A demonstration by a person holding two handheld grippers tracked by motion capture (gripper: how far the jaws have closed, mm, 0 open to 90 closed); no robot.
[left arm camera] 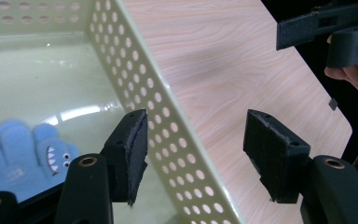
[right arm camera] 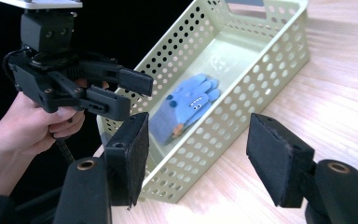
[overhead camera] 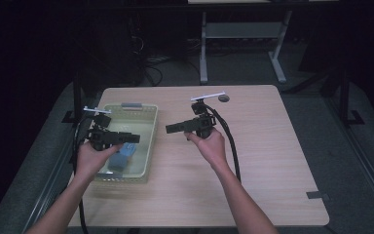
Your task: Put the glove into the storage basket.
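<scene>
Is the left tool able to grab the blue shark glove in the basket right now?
Probably yes. The left tool hangs open over the basket, which has no lid, and the blue glove lies alone on the bottom with nothing on top. It would have to dip down past the wall.

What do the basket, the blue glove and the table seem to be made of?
Basket: probably plastic, pale yellow-green; punched round holes and a glossy floor suggest it.
Glove: looks like knitted fabric, blue and matte, with a shark face.
Table: wood or wood-look laminate; light grain lines, smooth surface.
</scene>
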